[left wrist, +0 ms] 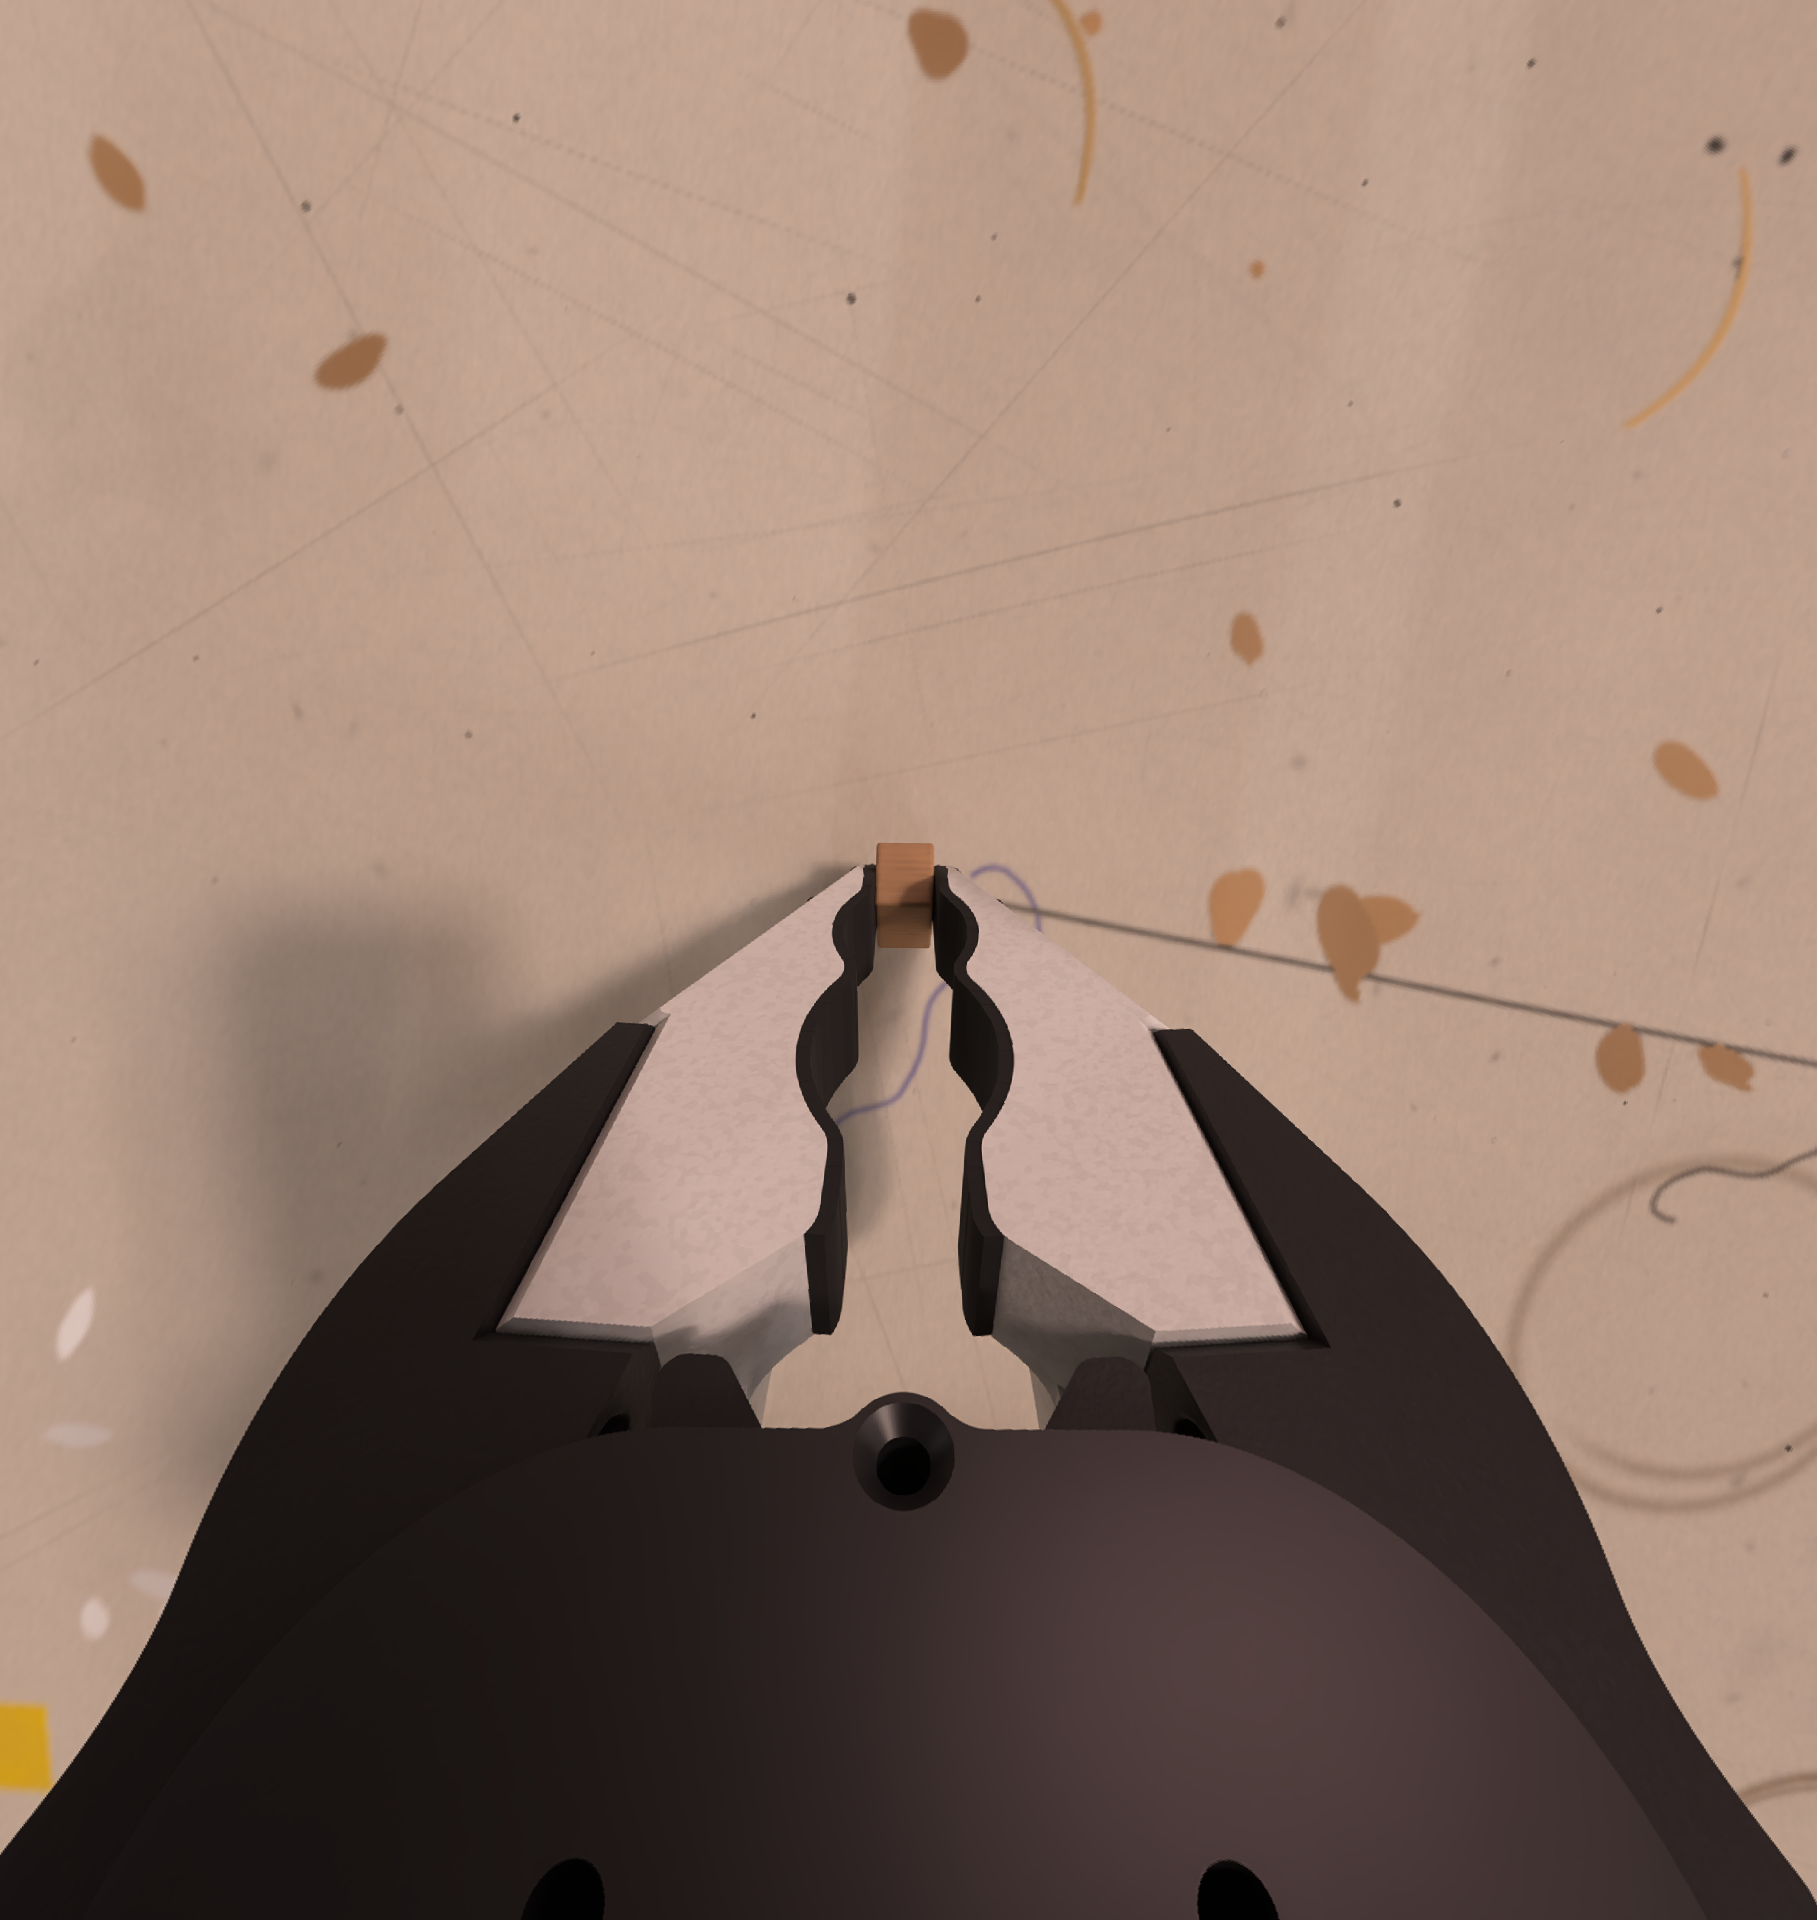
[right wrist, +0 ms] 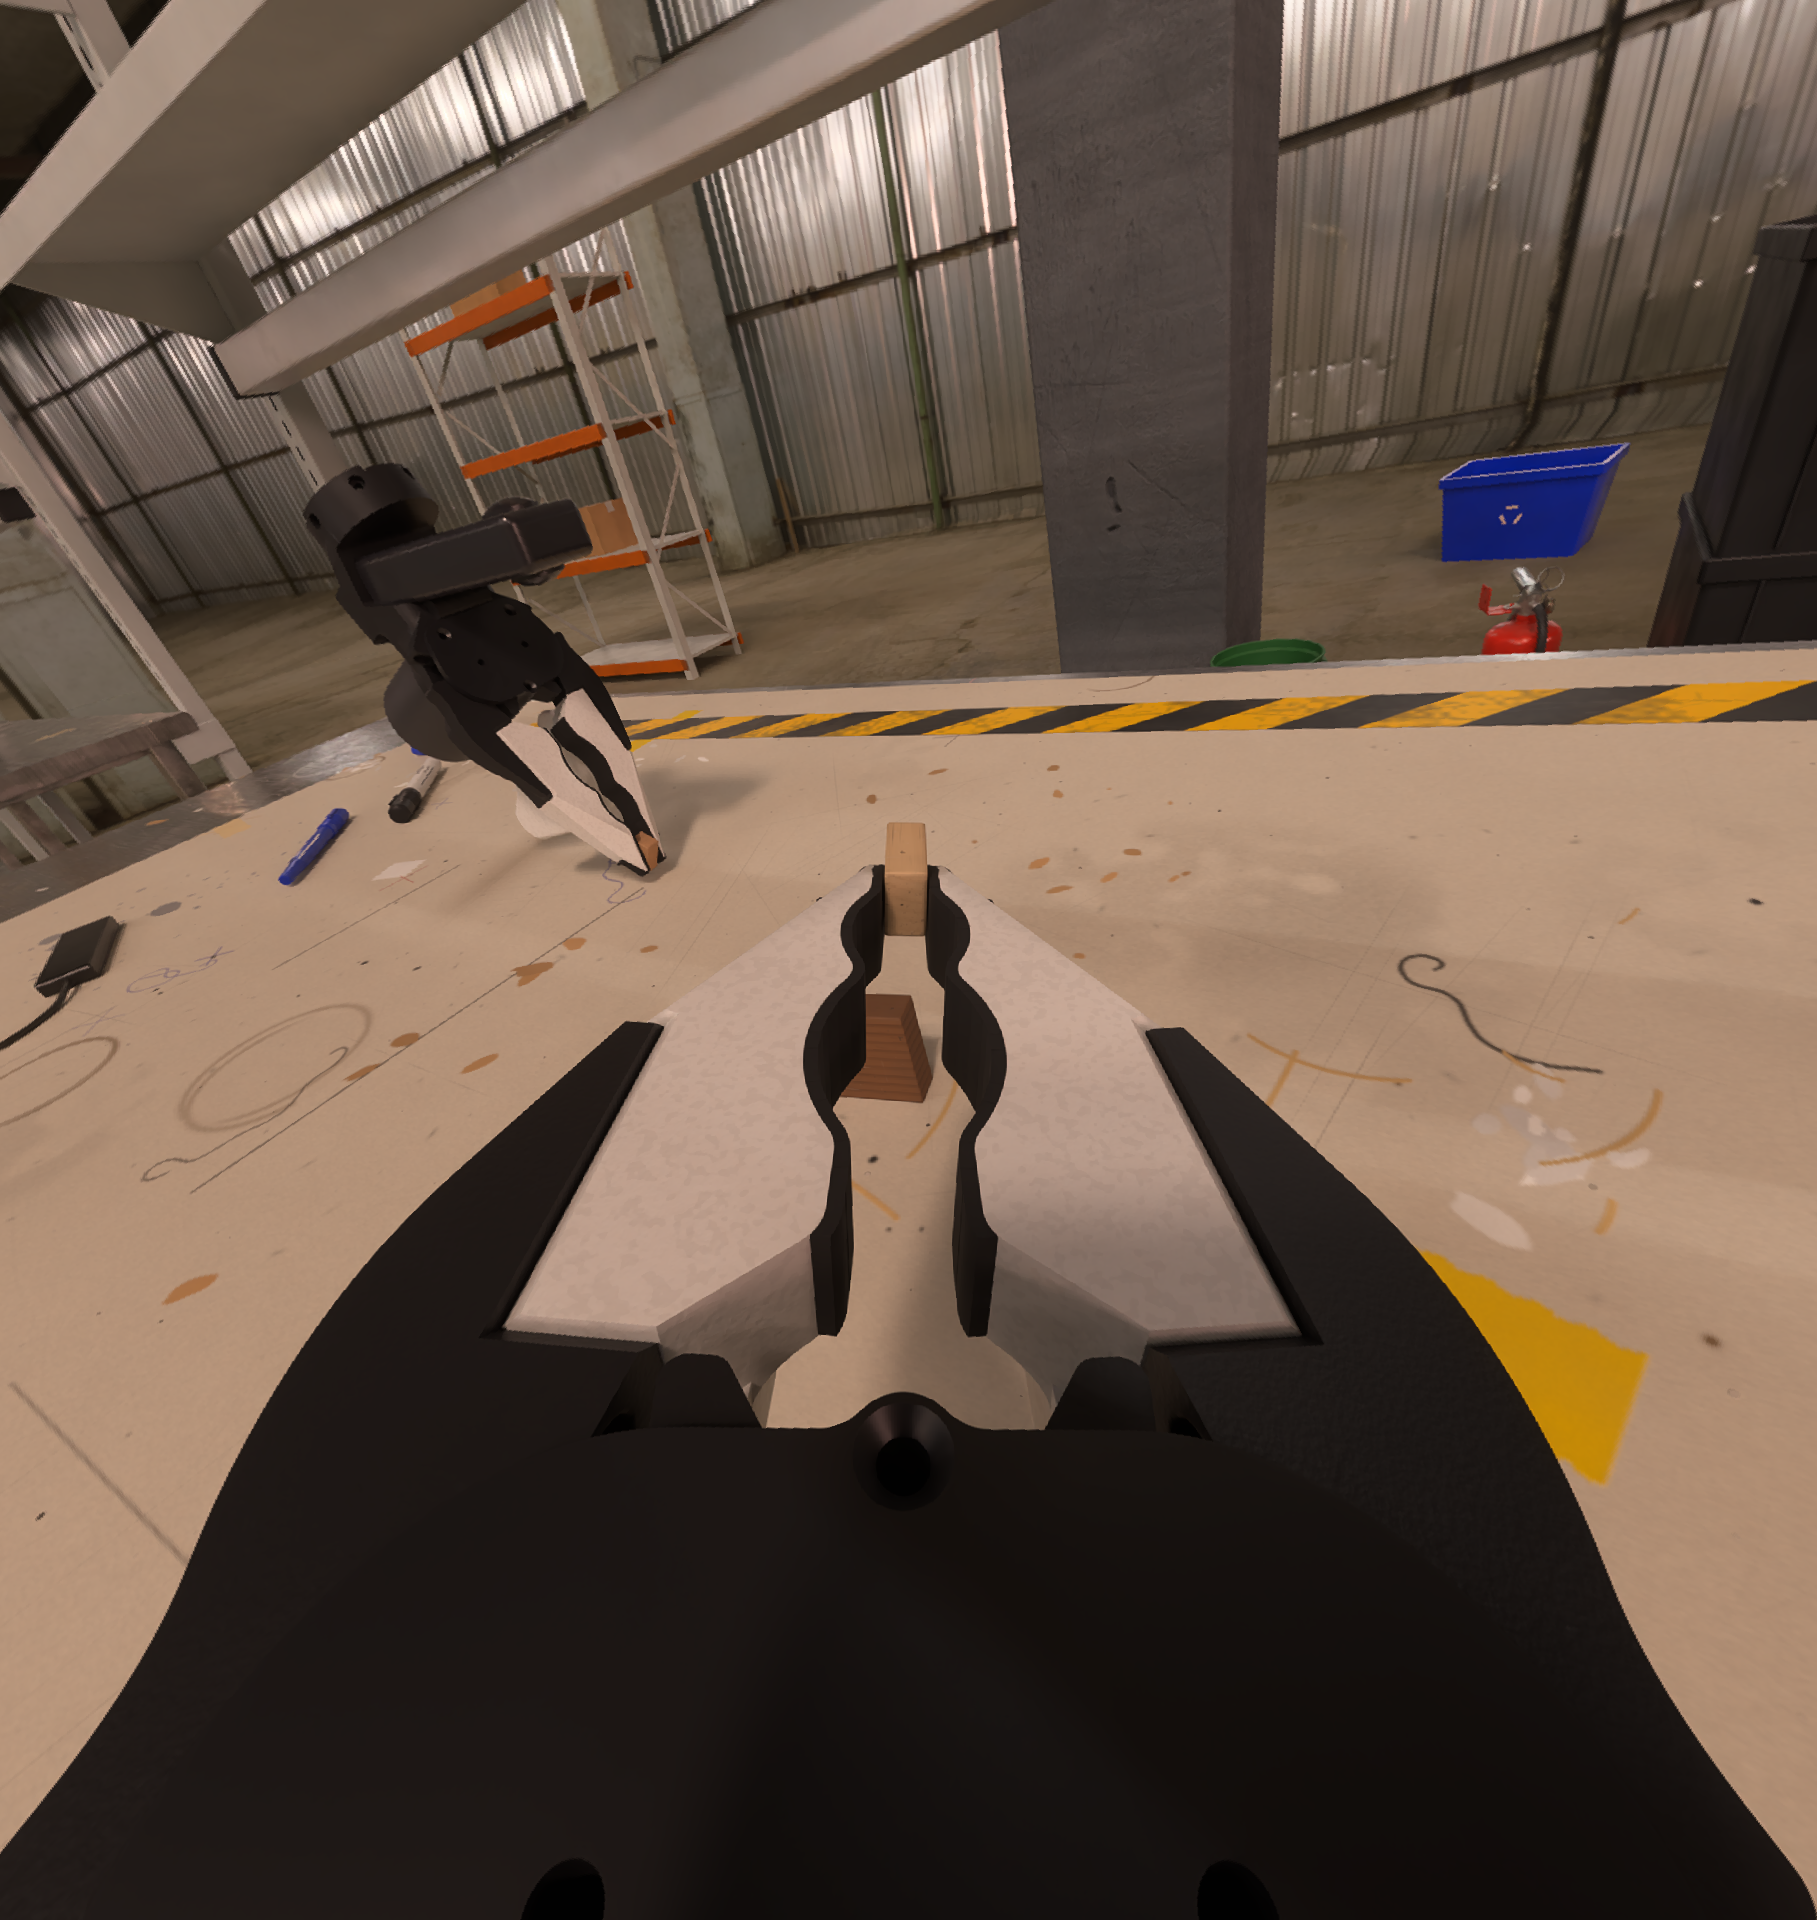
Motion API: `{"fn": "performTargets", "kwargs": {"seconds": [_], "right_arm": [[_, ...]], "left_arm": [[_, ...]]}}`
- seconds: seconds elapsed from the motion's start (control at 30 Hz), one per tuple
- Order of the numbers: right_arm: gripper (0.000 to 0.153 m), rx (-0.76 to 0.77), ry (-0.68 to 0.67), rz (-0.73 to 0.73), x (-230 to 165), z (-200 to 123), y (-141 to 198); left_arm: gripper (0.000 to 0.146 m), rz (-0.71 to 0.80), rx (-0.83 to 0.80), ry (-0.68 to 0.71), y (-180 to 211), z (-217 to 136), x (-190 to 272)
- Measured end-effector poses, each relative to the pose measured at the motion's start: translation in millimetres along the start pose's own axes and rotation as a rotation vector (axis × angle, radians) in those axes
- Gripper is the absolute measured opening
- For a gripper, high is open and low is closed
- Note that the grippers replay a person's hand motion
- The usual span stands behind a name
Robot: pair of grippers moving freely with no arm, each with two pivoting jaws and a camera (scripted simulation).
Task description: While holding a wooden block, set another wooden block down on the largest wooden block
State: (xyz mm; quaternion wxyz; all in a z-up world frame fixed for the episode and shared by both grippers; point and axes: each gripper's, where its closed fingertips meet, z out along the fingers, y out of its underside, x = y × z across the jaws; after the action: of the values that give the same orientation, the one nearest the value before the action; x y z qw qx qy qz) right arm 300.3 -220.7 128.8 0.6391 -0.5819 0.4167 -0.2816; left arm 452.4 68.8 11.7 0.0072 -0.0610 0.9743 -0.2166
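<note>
Firstly, left gripper (left wrist: 904, 883) clamped on a small orange-tan wooden block (left wrist: 904, 896) at the fingertips, low over the stained beige table (left wrist: 571, 520); right gripper (right wrist: 905, 883) clamped on a pale wooden block (right wrist: 905, 878), held above the table; below it, between the fingers, seen a darker brown largest wooden block (right wrist: 889, 1049), resting on the table, apart from the pale one; far left, lay a blue marker (right wrist: 314, 847).

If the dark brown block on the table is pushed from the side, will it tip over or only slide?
The dark brown block probably slides rather than tips: it looks wider at its base than at its top and lies flat on the table. It looks like solid wood, so likely stiff. Its top looks narrow, so the pale block in the right tool may balance poorly.
</note>
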Motion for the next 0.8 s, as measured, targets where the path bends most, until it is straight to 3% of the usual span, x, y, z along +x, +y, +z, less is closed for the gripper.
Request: {"fn": "performTargets", "kwargs": {"seconds": [0.2,0.33,0.47,0.63,0.8], "right_arm": [[0.006,0.003,-0.01,-0.005,-2.4,-0.2,-0.5],[0.006,-0.019,-0.018,-0.018,-4.6,2.2,2.5],[0.006,-0.028,-0.024,-0.028,-6.7,2.7,3.6],[0.006,-0.013,-0.029,-0.024,-7.2,1.2,2.0],[0.006,-0.005,-0.035,-0.033,-9.3,0.1,1.6]], "left_arm": [[0.01,-0.034,0.039,-0.165,-11.5,-40.7,-11.1],[0.01,-0.045,0.315,-0.274,-71.1,-97.6,12.4],[0.01,-0.018,0.675,-0.211,-145.7,-127.1,71.5],[0.01,-0.085,0.883,0.016,-203.4,-98.0,131.4],[0.01,-0.208,0.85,0.127,-227.0,-32.5,148.5]]}}
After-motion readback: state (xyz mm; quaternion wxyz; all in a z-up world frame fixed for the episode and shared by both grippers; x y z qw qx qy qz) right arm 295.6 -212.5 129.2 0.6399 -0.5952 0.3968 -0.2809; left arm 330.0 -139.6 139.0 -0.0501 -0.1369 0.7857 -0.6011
